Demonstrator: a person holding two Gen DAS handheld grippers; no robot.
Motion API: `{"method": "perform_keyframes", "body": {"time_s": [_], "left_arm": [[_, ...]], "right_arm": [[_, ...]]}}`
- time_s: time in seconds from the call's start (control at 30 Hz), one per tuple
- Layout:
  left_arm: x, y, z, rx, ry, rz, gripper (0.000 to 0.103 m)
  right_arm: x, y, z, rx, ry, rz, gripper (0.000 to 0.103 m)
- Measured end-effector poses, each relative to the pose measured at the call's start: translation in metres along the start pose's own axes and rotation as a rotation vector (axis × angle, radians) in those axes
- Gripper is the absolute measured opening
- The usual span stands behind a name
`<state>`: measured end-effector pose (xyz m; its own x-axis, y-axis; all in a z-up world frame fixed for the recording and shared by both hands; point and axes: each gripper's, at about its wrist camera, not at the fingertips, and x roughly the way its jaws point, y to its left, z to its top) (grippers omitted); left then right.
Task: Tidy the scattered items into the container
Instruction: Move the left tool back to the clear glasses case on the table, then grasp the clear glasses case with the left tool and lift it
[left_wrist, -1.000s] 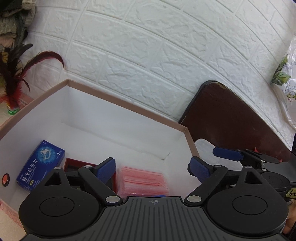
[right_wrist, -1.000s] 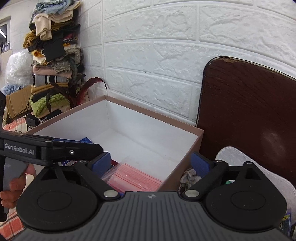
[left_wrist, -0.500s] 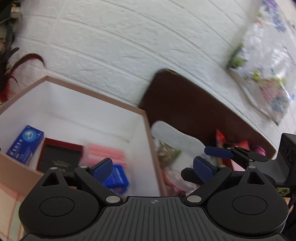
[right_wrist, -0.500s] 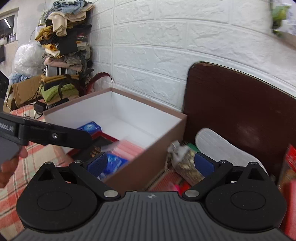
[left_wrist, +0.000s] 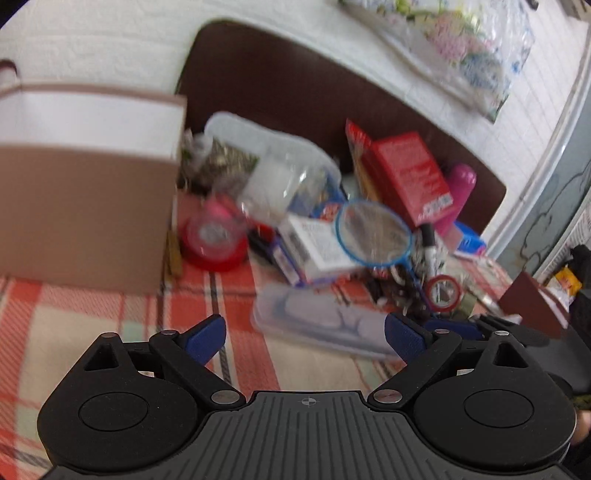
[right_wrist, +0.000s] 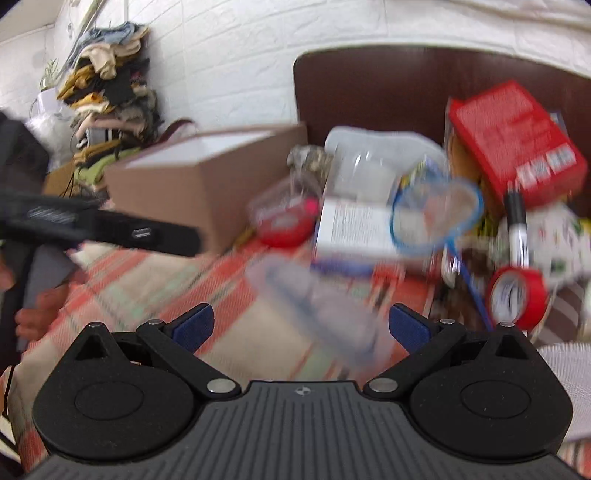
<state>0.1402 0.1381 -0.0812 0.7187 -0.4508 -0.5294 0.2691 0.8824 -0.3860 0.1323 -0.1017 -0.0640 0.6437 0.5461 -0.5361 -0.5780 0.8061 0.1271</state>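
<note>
The brown cardboard box (left_wrist: 85, 218) with a white inside stands at the left on the plaid cloth; it also shows in the right wrist view (right_wrist: 192, 181). To its right lies a pile of scattered items: a clear plastic case (left_wrist: 317, 321) nearest me, a blue-rimmed round net (left_wrist: 373, 232), a white carton (left_wrist: 314, 243), a red box (left_wrist: 410, 173) and red tape rolls (left_wrist: 443, 291). My left gripper (left_wrist: 304, 338) is open and empty above the cloth, just in front of the clear case. My right gripper (right_wrist: 301, 326) is open and empty over the same case (right_wrist: 314, 302).
A dark brown board (left_wrist: 295, 81) leans on the white brick wall behind the pile. A black marker (right_wrist: 517, 225) and a red tape roll (right_wrist: 515, 295) lie at the right. Folded clothes (right_wrist: 107, 92) are stacked at the far left. The left tool's body (right_wrist: 110, 229) crosses the right view.
Both grippers have swung right and down, away from the box interior to the pile of items beside it. The box has slid to the left of both views.
</note>
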Motion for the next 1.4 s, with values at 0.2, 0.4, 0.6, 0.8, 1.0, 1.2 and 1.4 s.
{"method": "perform_keyframes", "body": {"time_s": [0.2,0.4,0.6,0.8,1.0,1.2,1.4], "left_arm": [[0.021,-0.001,-0.004,0.004,0.018,0.008,0.098],[0.043,0.006,0.010,0.000,0.039,0.000,0.095],[0.070,0.011,0.022,0.008,0.090,-0.032,0.087],[0.085,0.014,0.022,0.008,0.118,-0.037,0.086],[0.064,0.012,0.005,-0.007,0.095,-0.023,0.069],[0.036,0.007,-0.017,0.000,0.074,-0.012,0.070],[-0.011,-0.001,-0.055,-0.028,0.074,-0.042,0.076]], "right_arm": [[0.007,-0.002,-0.019,0.035,0.033,-0.042,0.101],[0.014,-0.014,-0.030,0.088,0.053,-0.067,0.100],[0.026,-0.019,-0.023,0.064,0.068,-0.075,0.098],[0.037,-0.026,-0.011,0.052,0.076,-0.084,0.076],[0.036,-0.022,-0.008,0.016,0.104,-0.077,0.067],[0.017,0.001,-0.021,-0.052,0.112,0.022,0.067],[-0.002,0.015,-0.038,-0.093,0.103,0.038,0.075]]}}
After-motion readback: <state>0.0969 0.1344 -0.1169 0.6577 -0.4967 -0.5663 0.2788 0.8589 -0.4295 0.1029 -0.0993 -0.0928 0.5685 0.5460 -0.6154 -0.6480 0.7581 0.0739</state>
